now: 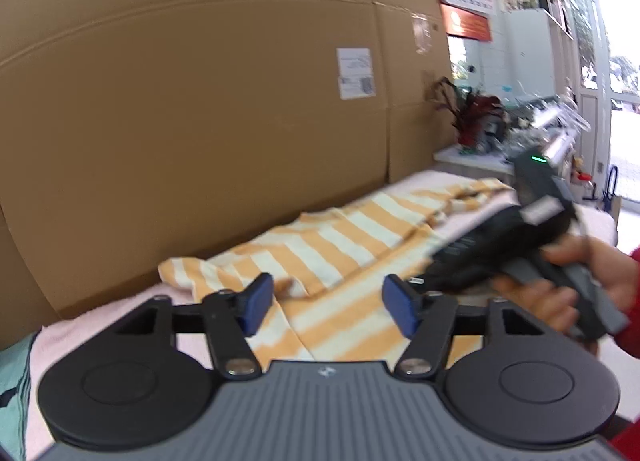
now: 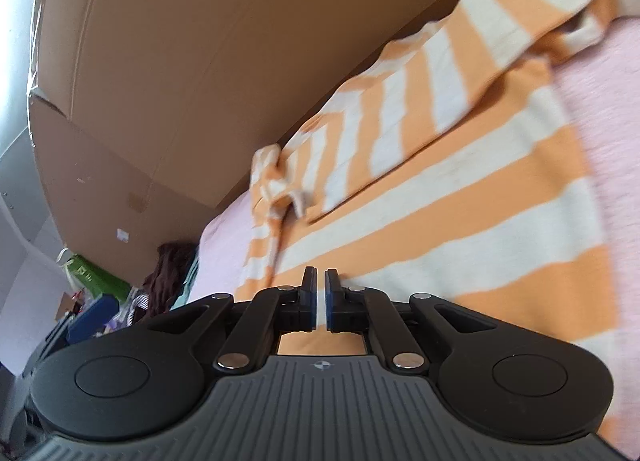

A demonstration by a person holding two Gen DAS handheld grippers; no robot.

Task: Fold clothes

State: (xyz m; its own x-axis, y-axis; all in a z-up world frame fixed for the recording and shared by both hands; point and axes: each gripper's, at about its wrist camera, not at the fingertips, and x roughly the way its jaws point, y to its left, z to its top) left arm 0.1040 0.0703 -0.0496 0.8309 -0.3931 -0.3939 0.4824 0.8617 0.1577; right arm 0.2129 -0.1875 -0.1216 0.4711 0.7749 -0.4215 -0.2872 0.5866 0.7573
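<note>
the striped shirt (image 2: 460, 197) is judged light and limp (best pinched at a hem); left gripper (image 1: 328, 307) stands half-open and empty, right gripper (image 2: 320, 301) closed on nothing.

The orange-and-cream striped knit garment (image 2: 460, 189) is running off the right edge of the right wrist view, and its near hem is hiding behind the right hand-held gripper (image 2: 320, 297). In the left wrist view that black hand-held gripper and the hand (image 1: 576, 281) gripping it are smearing with motion blur, a red sleeve (image 1: 628, 333) being cut by the right edge. The clutter (image 1: 520, 121) beyond the pink bed cover's (image 1: 100, 321) far end is too blurred to identify.
</note>
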